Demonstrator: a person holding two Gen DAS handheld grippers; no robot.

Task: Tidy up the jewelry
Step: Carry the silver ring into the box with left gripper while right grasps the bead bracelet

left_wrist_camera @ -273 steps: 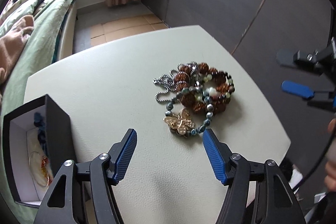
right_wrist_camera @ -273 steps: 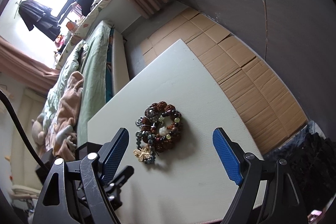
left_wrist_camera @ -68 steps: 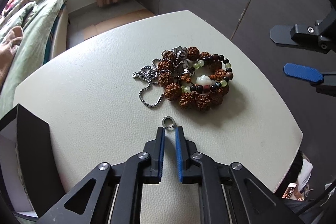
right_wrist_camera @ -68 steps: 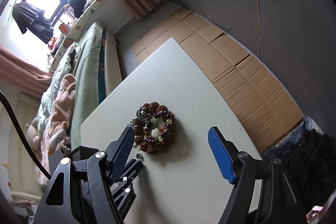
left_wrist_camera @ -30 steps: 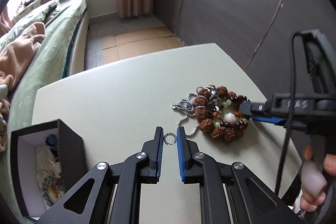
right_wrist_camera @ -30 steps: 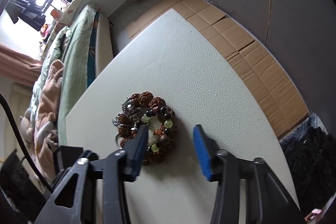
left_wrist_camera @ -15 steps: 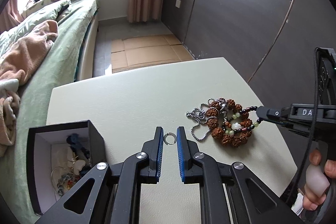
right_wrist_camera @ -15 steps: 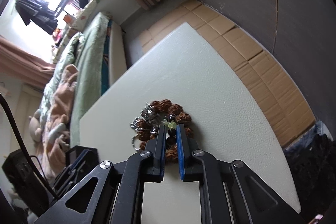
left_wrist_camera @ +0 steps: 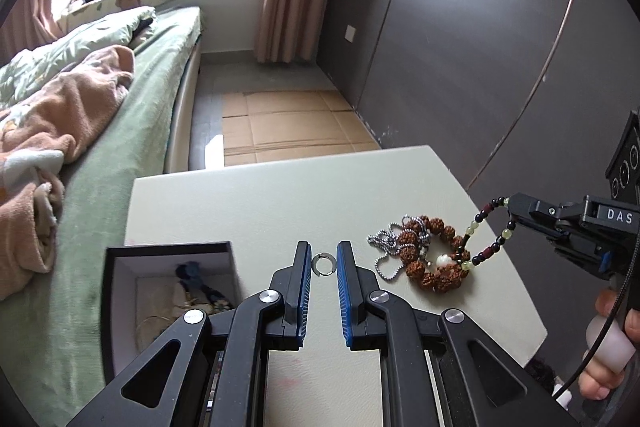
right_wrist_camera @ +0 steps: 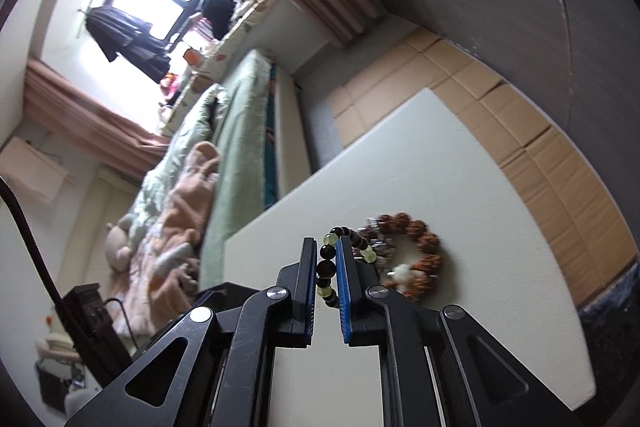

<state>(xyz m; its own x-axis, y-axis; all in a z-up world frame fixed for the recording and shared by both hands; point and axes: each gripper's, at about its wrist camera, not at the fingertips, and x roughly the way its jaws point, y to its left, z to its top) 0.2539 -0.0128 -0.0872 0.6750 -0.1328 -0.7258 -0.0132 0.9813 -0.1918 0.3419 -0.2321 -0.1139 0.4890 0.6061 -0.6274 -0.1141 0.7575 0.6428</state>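
My left gripper point(left_wrist_camera: 324, 263) is shut on a small silver ring point(left_wrist_camera: 323, 263) and holds it above the white table point(left_wrist_camera: 248, 203). An open black jewelry box point(left_wrist_camera: 168, 287) with several pieces inside stands at the table's left. My right gripper point(right_wrist_camera: 325, 267) is shut on a bracelet of dark and pale green beads point(right_wrist_camera: 326, 269), lifted off the table; it also shows in the left wrist view point(left_wrist_camera: 486, 233). A brown seed bracelet point(left_wrist_camera: 430, 257) and a silver chain point(left_wrist_camera: 382, 251) lie in a heap on the table's right, also seen in the right wrist view point(right_wrist_camera: 416, 247).
A bed with green and peach bedding point(left_wrist_camera: 80, 115) runs along the table's left side. Dark wardrobe doors point(left_wrist_camera: 480, 47) stand to the right. Cardboard sheets point(left_wrist_camera: 288, 131) cover the floor beyond the table's far edge.
My right gripper has lifted the dark and green bead bracelet up off the heap. My left gripper has carried the ring left toward the box.
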